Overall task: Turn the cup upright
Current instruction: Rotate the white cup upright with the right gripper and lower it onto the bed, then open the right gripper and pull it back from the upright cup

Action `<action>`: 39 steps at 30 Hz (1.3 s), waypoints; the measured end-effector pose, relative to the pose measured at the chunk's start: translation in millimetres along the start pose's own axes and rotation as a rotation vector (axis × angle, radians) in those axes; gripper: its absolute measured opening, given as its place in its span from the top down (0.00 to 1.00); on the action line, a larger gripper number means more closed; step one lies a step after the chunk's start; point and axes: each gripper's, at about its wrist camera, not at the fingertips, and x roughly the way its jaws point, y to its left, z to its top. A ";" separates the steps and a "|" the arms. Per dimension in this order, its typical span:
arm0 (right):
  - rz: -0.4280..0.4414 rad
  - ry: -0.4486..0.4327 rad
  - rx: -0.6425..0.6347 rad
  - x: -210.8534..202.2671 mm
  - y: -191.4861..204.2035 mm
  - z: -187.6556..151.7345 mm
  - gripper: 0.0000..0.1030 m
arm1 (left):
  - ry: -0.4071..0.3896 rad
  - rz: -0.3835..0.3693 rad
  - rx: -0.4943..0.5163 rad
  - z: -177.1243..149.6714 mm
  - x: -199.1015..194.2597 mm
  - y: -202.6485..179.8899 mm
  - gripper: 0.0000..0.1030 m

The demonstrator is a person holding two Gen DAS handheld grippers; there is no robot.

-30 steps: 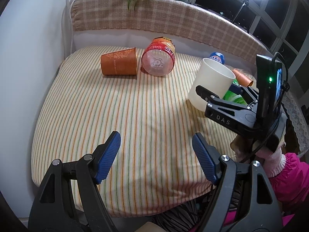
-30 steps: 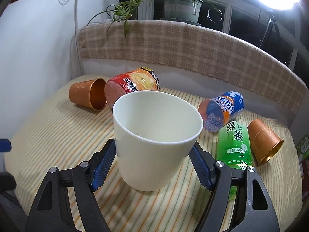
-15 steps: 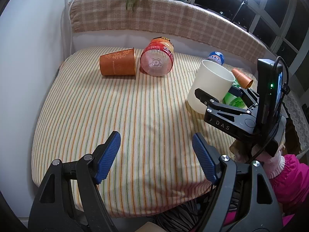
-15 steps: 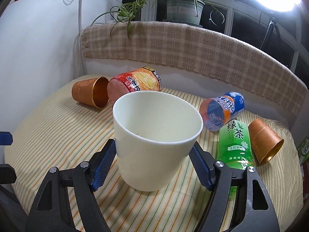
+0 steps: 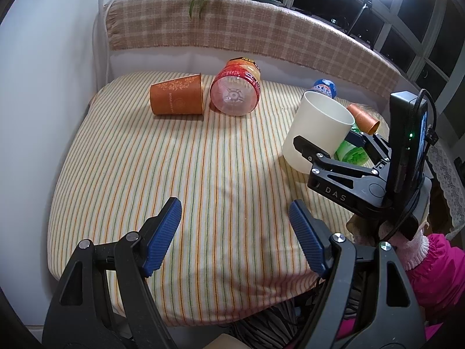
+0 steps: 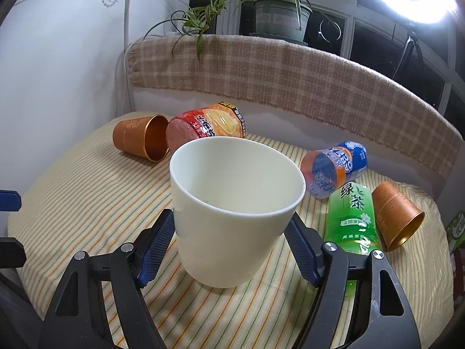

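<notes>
The right gripper clamps the white cup, mouth up, axis tilted slightly off vertical; the left gripper hangs open.

black gripper frames, ribbed blue jaws, apparently pink sleeve

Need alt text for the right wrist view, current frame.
A white cup stands mouth-up on a striped tablecloth, held between the blue pads of the right gripper. Behind it lie two copper cups and three bottles on their sides: red, blue-orange and green.
</notes>
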 end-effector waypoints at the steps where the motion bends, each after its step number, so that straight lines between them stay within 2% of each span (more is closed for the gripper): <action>1: -0.004 0.000 -0.004 0.3 0.4 0.1 0.27 | 0.000 0.001 0.000 -0.3 0.0 -0.3 0.23; 22: -0.002 0.047 -0.052 2.2 9.8 -14.4 0.27 | -0.015 -0.004 0.007 -5.2 -7.4 -3.3 0.23; 27: 0.008 0.044 -0.057 -3.4 11.0 -15.7 0.27 | -0.016 -0.004 0.012 -6.7 -8.8 -4.4 0.23; 32: 0.028 0.049 -0.051 -9.8 9.5 -16.4 0.22 | -0.025 -0.003 0.016 -10.3 -13.2 -6.5 0.23; 39: 0.043 0.034 -0.037 -35.0 7.9 -21.0 0.21 | -0.050 0.001 0.023 -15.7 -24.0 -13.0 0.23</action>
